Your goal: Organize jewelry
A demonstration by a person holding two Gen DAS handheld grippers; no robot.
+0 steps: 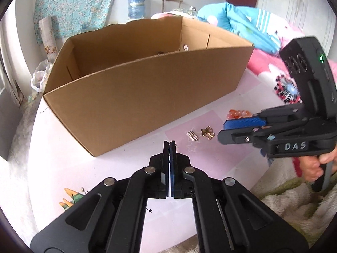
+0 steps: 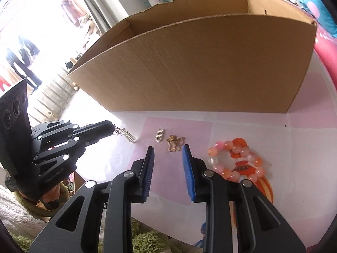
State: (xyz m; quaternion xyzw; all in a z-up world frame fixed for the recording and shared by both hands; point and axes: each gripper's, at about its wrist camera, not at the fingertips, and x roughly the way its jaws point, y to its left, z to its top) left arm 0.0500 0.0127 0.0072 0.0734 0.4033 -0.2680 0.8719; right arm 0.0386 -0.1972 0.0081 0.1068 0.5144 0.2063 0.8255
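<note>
Two grippers: left gripper point(image 2: 112, 129) pinches the chain point(image 2: 126, 135); right gripper point(image 2: 168, 147) hangs spread. Lift clear over the box point(image 2: 189, 67) rim.

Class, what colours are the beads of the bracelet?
Pink, orange and clear beads, best seen in the right wrist view.

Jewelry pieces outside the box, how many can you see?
4: a silver chain piece hanging from the left gripper, a silver clip, a gold charm and a bead bracelet on the table. The box may hide more.
</note>
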